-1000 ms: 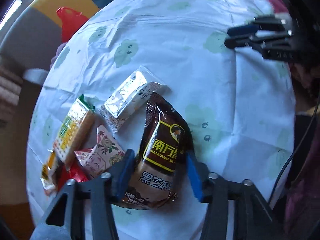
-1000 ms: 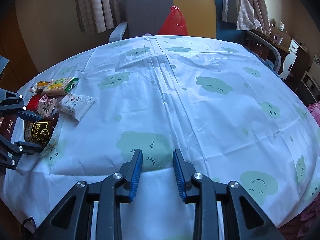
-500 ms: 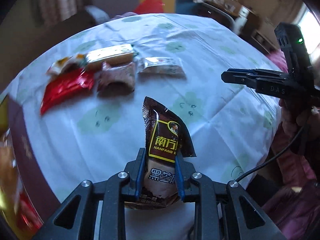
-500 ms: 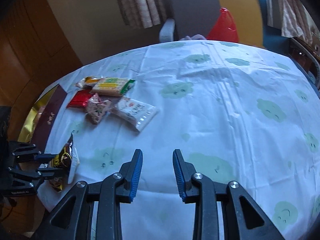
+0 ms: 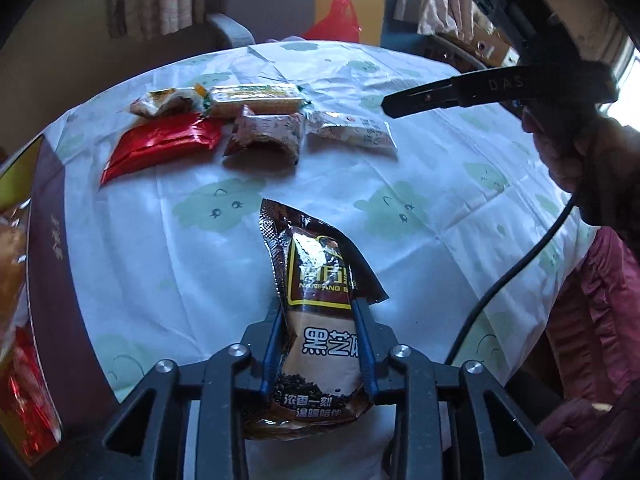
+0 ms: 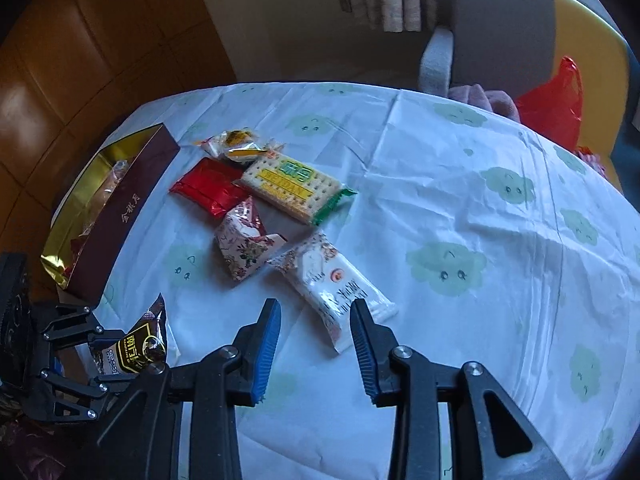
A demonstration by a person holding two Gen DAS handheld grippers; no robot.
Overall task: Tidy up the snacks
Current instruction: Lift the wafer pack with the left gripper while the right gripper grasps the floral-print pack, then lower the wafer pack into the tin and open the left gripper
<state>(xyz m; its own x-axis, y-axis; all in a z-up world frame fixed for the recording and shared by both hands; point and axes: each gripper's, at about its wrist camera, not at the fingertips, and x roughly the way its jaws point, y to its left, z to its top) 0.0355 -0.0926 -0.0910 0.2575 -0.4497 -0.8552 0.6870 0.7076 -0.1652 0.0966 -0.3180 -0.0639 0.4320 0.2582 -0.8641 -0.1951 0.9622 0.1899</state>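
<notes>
My left tongs [image 5: 320, 344] are clamped on the brown sesame packet [image 5: 320, 312], their blue pads pressing its two long edges about halfway up. The packet stands out forward between the fingers, lifted clear of the table [image 5: 440, 184], its crimped top end pointing away from me. In the right wrist view the same packet [image 6: 136, 344] shows low to the left of my right tongs, held in the left tongs [image 6: 120, 356] near the table's edge.

My right tongs [image 6: 314, 344] hang with their fingers apart and nothing between them. Just ahead of them, and reaching past the tip of the right finger, lies the white packet [image 6: 334, 292], flat on the cloth. Beyond it to the left sits the floral pouch [image 6: 244, 246], then the red packet [image 6: 208, 188] and the cracker pack [image 6: 296, 190] with its green ends, the two touching. The small yellow-and-white sweet [image 6: 236, 146] lies farthest out, against the cracker pack's far end.

From the left tongs these same snacks lie in a loose row well ahead: red packet [image 5: 160, 148], floral pouch [image 5: 264, 136], white packet [image 5: 352, 132], cracker pack [image 5: 256, 98] behind them.

Far left of both tongs, the maroon box [image 6: 116, 216] with gold lining sits at the table's edge, with wrapped things inside that I cannot make out.
</notes>
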